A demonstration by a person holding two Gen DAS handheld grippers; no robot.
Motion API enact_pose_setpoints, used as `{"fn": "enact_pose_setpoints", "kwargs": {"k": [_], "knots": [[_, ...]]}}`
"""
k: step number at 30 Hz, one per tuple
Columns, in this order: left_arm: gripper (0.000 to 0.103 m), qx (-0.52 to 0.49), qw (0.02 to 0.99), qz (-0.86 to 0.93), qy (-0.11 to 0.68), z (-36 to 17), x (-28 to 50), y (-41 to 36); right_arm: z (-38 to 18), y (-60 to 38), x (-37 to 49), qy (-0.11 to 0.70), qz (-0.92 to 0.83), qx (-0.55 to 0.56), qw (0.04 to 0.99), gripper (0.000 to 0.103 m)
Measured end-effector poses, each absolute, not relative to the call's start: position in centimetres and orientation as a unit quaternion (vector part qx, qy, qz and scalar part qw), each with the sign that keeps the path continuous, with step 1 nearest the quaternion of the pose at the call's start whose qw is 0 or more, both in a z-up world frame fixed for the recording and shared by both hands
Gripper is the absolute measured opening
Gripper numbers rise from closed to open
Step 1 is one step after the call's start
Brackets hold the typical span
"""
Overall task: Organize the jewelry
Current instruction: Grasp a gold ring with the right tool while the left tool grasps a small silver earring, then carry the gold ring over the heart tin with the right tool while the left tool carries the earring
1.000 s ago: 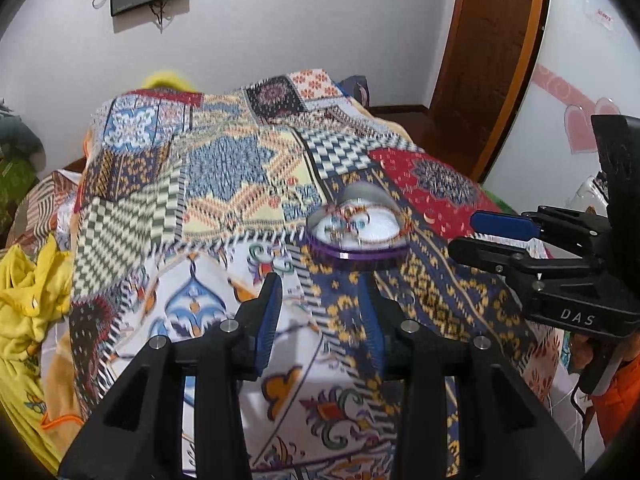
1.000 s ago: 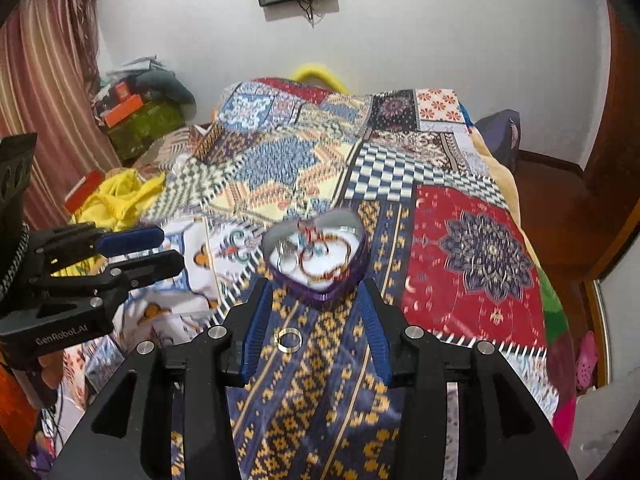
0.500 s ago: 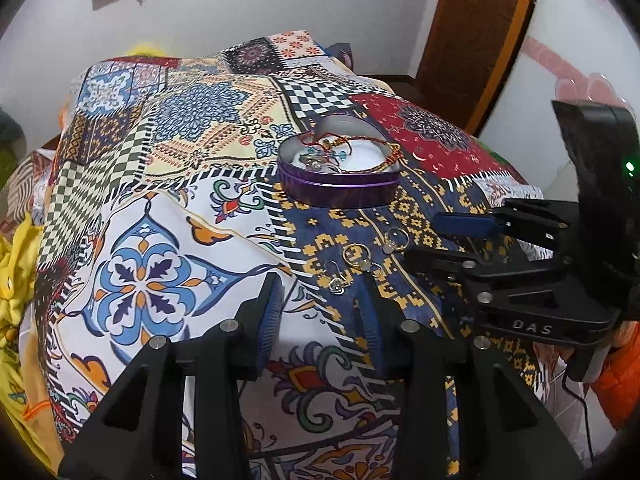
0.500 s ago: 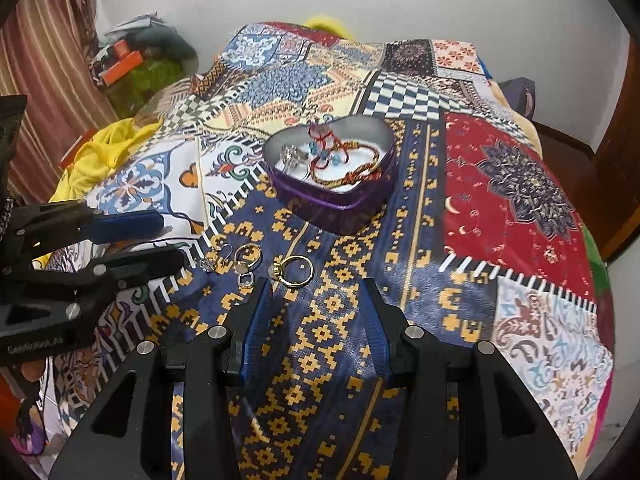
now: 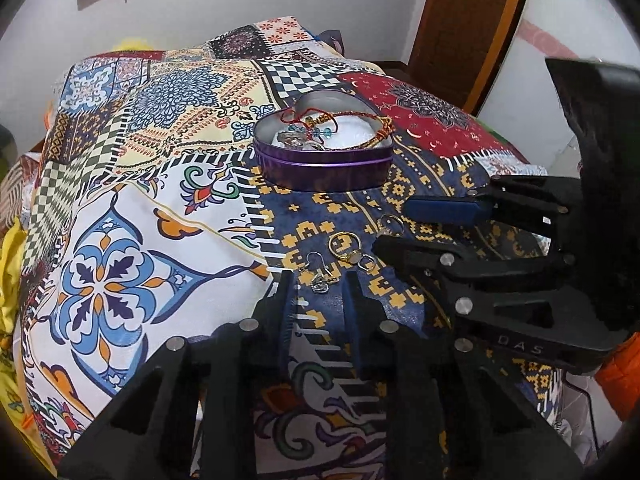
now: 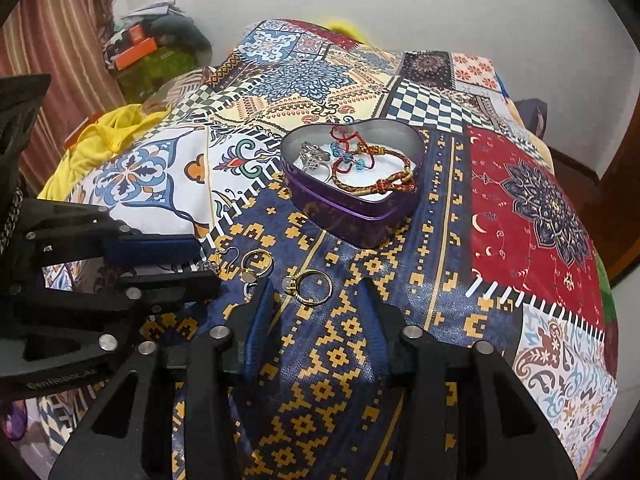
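Note:
A purple heart-shaped tin [image 5: 324, 168] [image 6: 352, 200] sits open on the patterned bedspread, holding red and gold cord bracelets [image 6: 376, 184] and silver pieces [image 6: 314, 156]. Loose jewelry lies on the cloth in front of it: a gold ring [image 6: 314, 286] [image 5: 390, 224], a gold hoop earring [image 6: 256, 262] [image 5: 346, 246] and a silver hook earring [image 5: 318, 276] [image 6: 224, 260]. My left gripper [image 5: 318, 292] [image 6: 196, 264] is open, its tips either side of the silver earring. My right gripper [image 6: 316, 300] [image 5: 394, 224] is open, low over the gold ring.
The bedspread [image 5: 160, 208] covers the whole bed. Yellow cloth [image 6: 104, 136] hangs at the bed's left edge. Clutter [image 6: 152, 52] is stacked by the curtain. A wooden door [image 5: 472, 28] stands to the right. The two grippers are close together, angled toward each other.
Both grippers have dropped and moved in toward the loose jewelry in front of the tin. The tin and jewelry have not moved. Both jaws stay open.

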State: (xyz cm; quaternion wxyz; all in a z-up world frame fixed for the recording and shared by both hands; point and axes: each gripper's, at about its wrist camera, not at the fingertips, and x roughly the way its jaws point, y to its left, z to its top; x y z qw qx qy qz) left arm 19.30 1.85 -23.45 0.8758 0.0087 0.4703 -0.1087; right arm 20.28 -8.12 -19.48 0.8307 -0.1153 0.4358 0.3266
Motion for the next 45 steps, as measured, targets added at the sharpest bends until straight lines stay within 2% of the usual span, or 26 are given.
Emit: {"fn": "enact_pose_setpoints", "kwargs": {"k": [2,5,10,11,12,18,29,31,33,37,43,45], "knots": [[0.019,0.018,0.876,-0.106,0.469,-23.6,19.3,1.5,-19.5,-8.1,20.4,0.436,0.33,-0.115,0.829,0.023],[0.012,0.022,0.878,-0.098,0.469,-23.7,19.4,1.4,-19.5,-8.1,20.5,0.436,0.333,-0.114,0.828,0.023],[0.011,0.032,0.882,-0.096,0.46,-23.6,19.1,1.2,-19.4,-8.2,20.4,0.433,0.332,-0.112,0.83,0.022],[0.011,0.032,0.882,-0.096,0.459,-23.5,19.0,1.2,-19.3,-8.3,20.4,0.434,0.332,-0.107,0.83,0.018],[0.011,0.031,0.883,-0.095,0.459,-23.4,19.0,1.2,-19.2,-8.4,20.3,0.435,0.335,-0.104,0.829,0.009],[0.011,0.019,0.891,-0.086,0.445,-22.1,18.6,1.9,-18.4,-9.0,20.2,0.43,0.332,-0.101,0.833,0.007],[0.011,0.006,0.914,-0.075,0.399,-18.2,18.2,3.0,-16.7,-10.5,20.0,0.417,0.322,-0.078,0.846,0.007],[0.011,0.003,0.915,-0.076,0.397,-17.9,18.2,3.1,-17.1,-10.4,20.3,0.432,0.319,-0.078,0.84,0.012],[0.011,0.0,0.916,-0.076,0.395,-17.8,18.3,3.2,-18.0,-10.2,20.9,0.455,0.32,-0.073,0.828,0.027],[0.011,-0.002,0.916,-0.077,0.394,-17.8,18.5,3.2,-19.2,-9.4,21.2,0.469,0.318,-0.08,0.82,0.027],[0.011,-0.002,0.915,-0.076,0.396,-18.1,18.8,3.2,-19.8,-7.9,21.1,0.442,0.312,-0.112,0.834,0.027],[0.011,-0.004,0.916,-0.076,0.394,-18.0,18.8,3.3,-19.7,-8.2,21.3,0.443,0.313,-0.102,0.834,0.023]]}}
